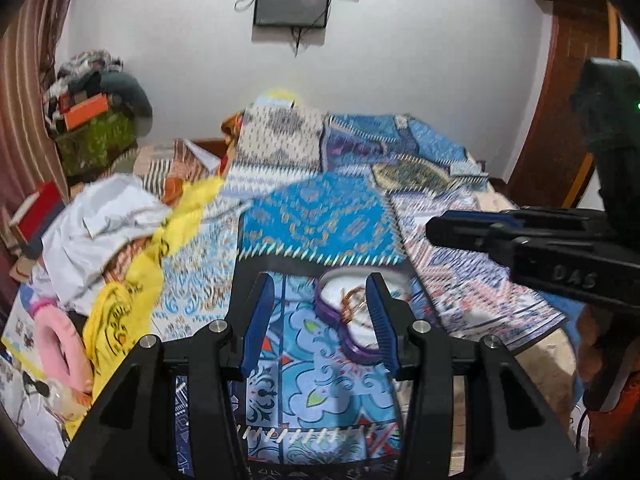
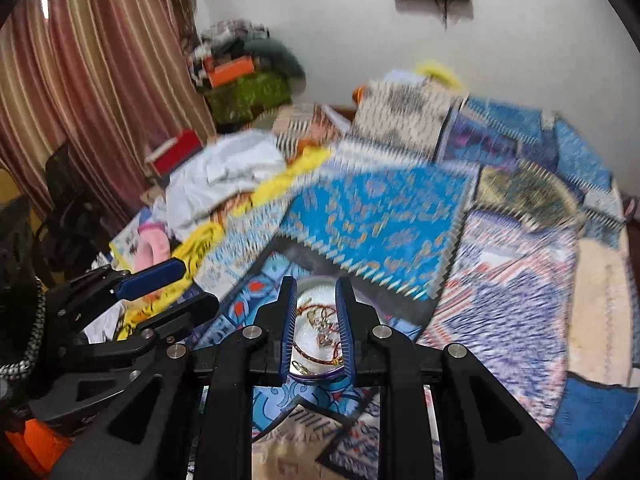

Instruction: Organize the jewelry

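A purple-rimmed white tray (image 1: 326,300) lies on the patterned bedspread and holds tangled jewelry (image 1: 354,304), brownish bangles and chains. My left gripper (image 1: 320,292) is open and empty, its right finger over the tray. In the right wrist view the tray (image 2: 316,376) sits between the fingers of my right gripper (image 2: 318,304), with the jewelry (image 2: 320,328) in the gap. The right jaws stand partly apart and hold nothing. The right gripper also shows in the left wrist view (image 1: 460,228), and the left gripper in the right wrist view (image 2: 176,284).
The bed is covered by a blue patchwork bedspread (image 1: 320,216). White and yellow cloths (image 1: 120,232) and a pink ring cushion (image 1: 60,344) lie at the left. Striped curtains (image 2: 80,100) hang left, and a pile of boxes and clothes (image 1: 92,120) stands in the corner.
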The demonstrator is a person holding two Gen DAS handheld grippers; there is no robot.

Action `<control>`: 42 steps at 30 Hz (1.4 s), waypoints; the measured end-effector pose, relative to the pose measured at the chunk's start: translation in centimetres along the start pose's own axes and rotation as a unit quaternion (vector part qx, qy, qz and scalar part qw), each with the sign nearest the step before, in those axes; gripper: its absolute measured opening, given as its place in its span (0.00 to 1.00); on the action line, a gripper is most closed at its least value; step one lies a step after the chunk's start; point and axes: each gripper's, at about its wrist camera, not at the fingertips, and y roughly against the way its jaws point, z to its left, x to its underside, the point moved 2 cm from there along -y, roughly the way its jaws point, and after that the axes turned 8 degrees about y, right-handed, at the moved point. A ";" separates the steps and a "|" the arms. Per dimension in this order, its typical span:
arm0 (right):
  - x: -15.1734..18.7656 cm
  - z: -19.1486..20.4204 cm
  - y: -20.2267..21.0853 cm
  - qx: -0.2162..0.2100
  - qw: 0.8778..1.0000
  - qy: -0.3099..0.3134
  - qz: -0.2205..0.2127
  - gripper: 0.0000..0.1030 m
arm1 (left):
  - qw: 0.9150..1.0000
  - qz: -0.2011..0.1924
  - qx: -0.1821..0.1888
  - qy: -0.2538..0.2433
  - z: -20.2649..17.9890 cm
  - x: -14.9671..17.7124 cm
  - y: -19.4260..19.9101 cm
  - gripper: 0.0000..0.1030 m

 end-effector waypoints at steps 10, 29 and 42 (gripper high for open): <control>-1.0 1.8 13.1 0.068 0.983 0.016 -0.171 0.23 | 0.991 -0.134 0.018 -0.025 -4.3 -3.1 10.4 0.50; 1.0 6.2 22.6 0.170 0.935 0.017 -0.312 0.93 | 0.963 -0.271 0.012 -0.014 -6.4 -2.2 22.8 0.97; 2.4 6.7 23.1 0.161 0.936 0.017 -0.312 0.95 | 0.961 -0.276 0.011 -0.023 -6.9 -1.5 23.6 0.98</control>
